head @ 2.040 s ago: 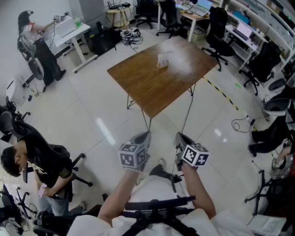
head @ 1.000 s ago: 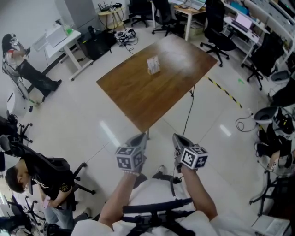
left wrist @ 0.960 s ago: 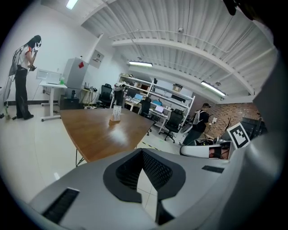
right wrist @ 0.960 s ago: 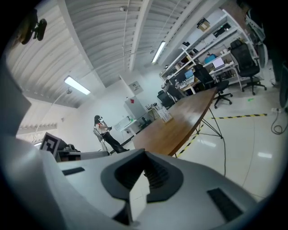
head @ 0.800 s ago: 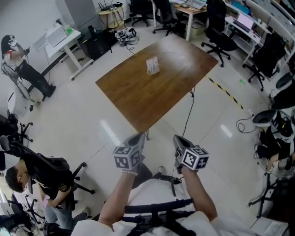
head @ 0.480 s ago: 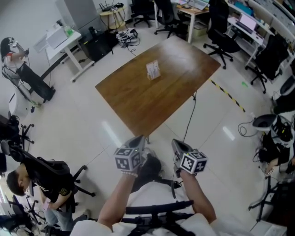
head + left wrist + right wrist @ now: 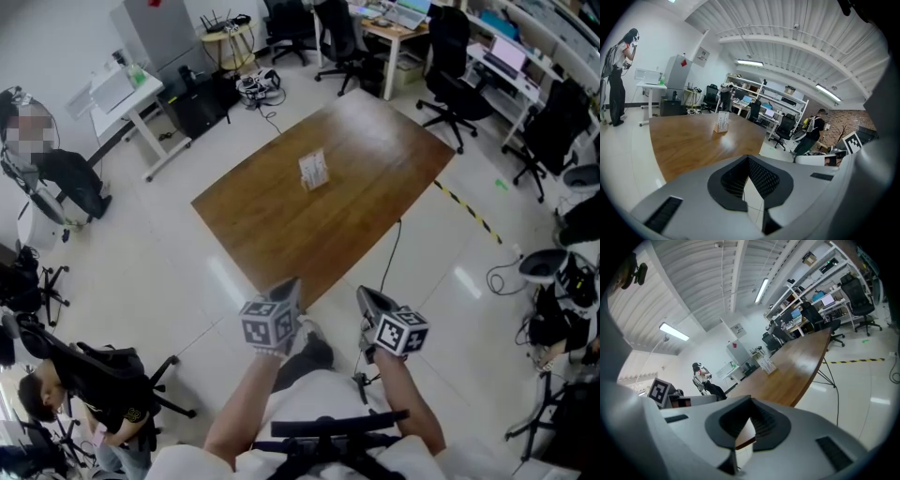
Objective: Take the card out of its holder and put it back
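With fingers clenched on nothing, the left gripper (image 7: 287, 292) and right gripper (image 7: 367, 302) hang well short of the worktop (image 7: 272, 220), where the card holder (image 7: 313, 171) stands mid-surface; arriving shut could knock it over.

No text can be read in any view. The card (image 7: 313, 171) on the tabletop (image 7: 272, 225) carries print, but it is too small to make out. A red label (image 7: 683, 62) on the grey cabinet (image 7: 674, 77) is also illegible. The left tongs (image 7: 287, 284) and right tongs (image 7: 365, 294) bear black-and-white square markers (image 7: 267, 328), which are patterns without letters or numbers.
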`<state>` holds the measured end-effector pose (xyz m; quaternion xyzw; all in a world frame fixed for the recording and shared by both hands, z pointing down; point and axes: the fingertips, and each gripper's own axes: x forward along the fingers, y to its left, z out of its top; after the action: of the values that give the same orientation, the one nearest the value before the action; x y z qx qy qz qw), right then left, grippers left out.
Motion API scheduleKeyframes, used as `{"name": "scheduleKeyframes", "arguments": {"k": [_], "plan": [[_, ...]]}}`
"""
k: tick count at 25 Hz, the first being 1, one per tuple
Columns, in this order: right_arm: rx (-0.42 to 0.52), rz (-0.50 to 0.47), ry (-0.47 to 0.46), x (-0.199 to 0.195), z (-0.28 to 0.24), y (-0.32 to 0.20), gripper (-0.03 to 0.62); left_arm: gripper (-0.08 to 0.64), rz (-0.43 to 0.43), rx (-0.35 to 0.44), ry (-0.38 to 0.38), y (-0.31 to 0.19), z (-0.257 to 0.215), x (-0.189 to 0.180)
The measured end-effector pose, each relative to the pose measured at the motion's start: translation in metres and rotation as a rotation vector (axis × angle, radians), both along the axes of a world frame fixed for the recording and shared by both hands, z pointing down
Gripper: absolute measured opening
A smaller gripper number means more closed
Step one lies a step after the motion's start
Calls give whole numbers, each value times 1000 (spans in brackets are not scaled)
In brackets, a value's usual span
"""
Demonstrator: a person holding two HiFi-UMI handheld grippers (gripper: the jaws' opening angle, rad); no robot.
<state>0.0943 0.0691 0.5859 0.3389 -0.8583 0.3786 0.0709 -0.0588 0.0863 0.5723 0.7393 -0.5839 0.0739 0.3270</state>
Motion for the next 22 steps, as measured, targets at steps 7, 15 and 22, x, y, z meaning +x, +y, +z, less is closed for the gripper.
{"name": "scheduleKeyframes", "arguments": {"k": [7,15,22], "plan": [[12,5,6,-27,-7,-50,0,0,16,-4,9,-55,4,-35],[12,26,30,-47,-5,-90,0,0,61,-2,10,-110,8,-61],[16,30,29,-61,-13,-107,0,0,89,8,9,-142,4,-81]]}}
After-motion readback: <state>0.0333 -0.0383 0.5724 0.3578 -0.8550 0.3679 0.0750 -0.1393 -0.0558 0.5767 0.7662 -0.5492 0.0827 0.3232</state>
